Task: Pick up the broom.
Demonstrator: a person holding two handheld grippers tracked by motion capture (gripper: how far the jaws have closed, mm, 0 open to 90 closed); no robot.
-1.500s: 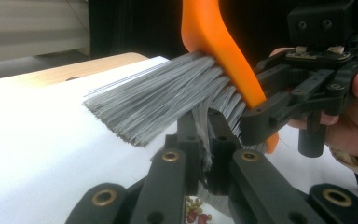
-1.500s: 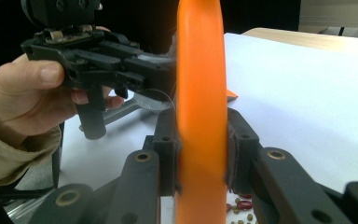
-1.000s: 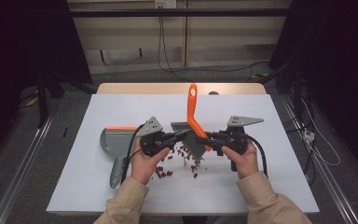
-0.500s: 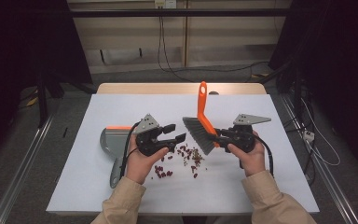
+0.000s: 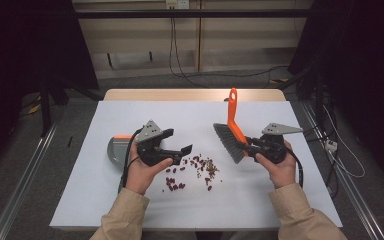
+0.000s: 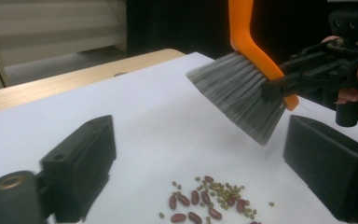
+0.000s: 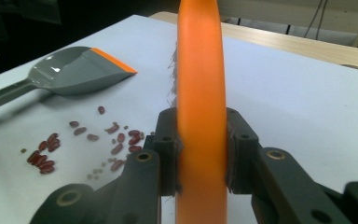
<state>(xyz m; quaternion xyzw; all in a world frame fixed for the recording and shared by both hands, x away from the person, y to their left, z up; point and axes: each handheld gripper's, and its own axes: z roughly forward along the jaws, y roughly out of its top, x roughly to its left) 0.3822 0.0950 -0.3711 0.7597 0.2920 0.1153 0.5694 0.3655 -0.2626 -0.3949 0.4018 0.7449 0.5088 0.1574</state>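
white table [image 5: 290, 200] carries scattered beans [image 5: 192, 170]; right gripper [image 5: 247, 146] pinches the brush [image 5: 232, 132], left gripper [image 5: 180, 142] with jaws just spread wide, nothing between them

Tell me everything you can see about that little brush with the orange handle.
The brush is a small hand broom: a curved orange handle that looks like plastic, with a fan of grey bristles. It is lifted off the white table, handle up, bristles angled down toward the scattered beans without touching them. The right gripper is clamped on its handle; the right gripper view shows both pads pressed against the orange. Nothing else touches it.
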